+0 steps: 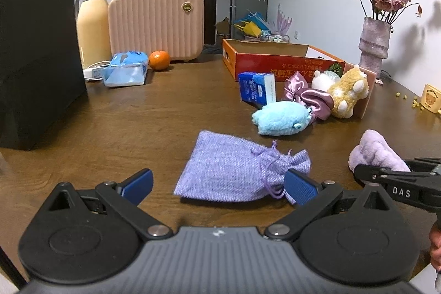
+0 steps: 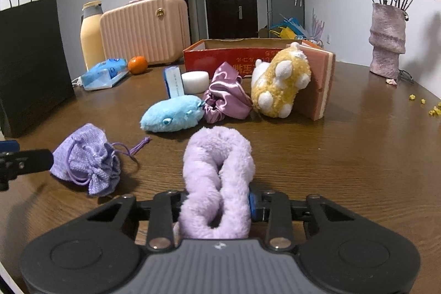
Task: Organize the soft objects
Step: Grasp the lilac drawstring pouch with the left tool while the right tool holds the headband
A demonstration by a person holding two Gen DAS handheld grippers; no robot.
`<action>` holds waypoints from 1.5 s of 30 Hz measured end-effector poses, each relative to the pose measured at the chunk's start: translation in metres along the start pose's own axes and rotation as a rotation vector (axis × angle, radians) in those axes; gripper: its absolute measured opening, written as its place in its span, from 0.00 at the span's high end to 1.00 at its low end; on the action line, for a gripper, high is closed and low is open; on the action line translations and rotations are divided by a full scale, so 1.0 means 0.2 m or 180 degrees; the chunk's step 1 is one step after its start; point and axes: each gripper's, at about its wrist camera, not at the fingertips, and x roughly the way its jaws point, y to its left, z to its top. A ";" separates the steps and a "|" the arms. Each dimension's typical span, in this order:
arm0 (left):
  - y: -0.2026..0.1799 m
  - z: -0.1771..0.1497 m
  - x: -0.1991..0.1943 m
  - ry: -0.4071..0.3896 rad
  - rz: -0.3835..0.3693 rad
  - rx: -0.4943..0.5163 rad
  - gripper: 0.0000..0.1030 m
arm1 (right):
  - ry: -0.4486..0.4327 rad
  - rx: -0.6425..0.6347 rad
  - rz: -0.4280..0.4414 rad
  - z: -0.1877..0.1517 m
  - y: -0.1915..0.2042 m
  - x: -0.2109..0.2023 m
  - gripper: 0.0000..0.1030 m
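Note:
My left gripper (image 1: 219,185) is open, its blue pads on either side of the near end of a lilac drawstring pouch (image 1: 234,170) lying on the wooden table (image 1: 124,123). My right gripper (image 2: 217,204) is shut on a fluffy lilac headband (image 2: 217,170) that rests on the table; it also shows in the left wrist view (image 1: 374,152). Further back lie a light blue plush (image 2: 173,113), a pink satin scrunchie (image 2: 227,97) and a yellow plush (image 2: 281,81) leaning on a pink sponge (image 2: 319,81). An orange cardboard box (image 2: 220,54) stands open behind them.
A black paper bag (image 1: 35,54) stands at the left. A thermos (image 1: 92,26), a pink case (image 1: 157,24), a tissue pack (image 1: 125,69) and an orange (image 1: 159,60) sit at the back. A blue carton (image 1: 255,87) stands by the box. A vase of roses (image 1: 374,43) stands at the right.

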 end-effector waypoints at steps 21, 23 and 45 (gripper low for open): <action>-0.17 0.16 0.26 0.0338 0.0133 -0.0125 0.00 | -0.0130 0.0186 -0.0096 -0.01 -0.12 -0.08 0.68; -0.18 0.16 0.30 0.0366 0.0271 -0.0138 0.00 | -0.0130 0.0194 -0.0098 -0.01 -0.13 -0.08 0.68; -0.11 0.05 0.29 0.0409 0.0384 -0.0124 0.00 | -0.0154 0.0270 -0.0086 -0.03 -0.17 -0.09 0.67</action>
